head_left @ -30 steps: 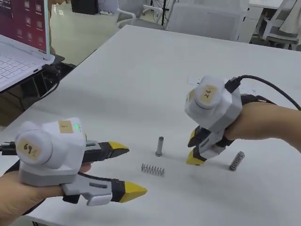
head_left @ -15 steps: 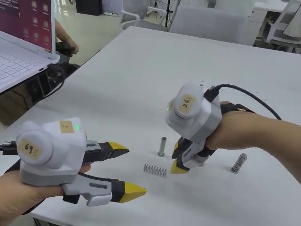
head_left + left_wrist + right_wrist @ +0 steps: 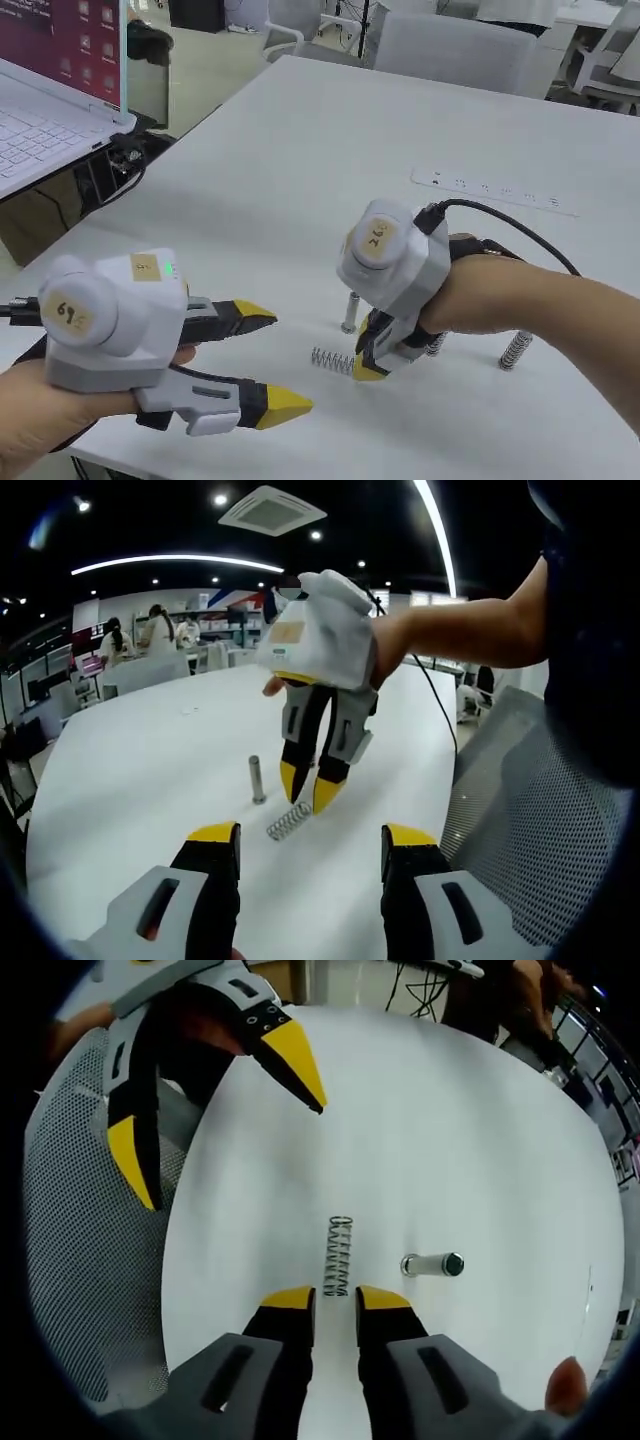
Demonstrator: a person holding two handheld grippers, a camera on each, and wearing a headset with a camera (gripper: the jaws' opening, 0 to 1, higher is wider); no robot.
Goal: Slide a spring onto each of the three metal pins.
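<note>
- Right gripper (image 3: 368, 368) slid over to the loose spring (image 3: 330, 360); jaws slightly apart, tips at its near end, not clamped.
- Left gripper (image 3: 288, 362) jaws wide apart, holding nothing.

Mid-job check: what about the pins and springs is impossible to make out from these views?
Head view: a coiled piece behind the right gripper and the person's hand is mostly covered. I cannot tell whether it is a spring alone or a spring on a pin.
Head view: the tilted spring farther right is too small to show any pin inside it.
Left gripper view: the right gripper blocks the table behind it.
</note>
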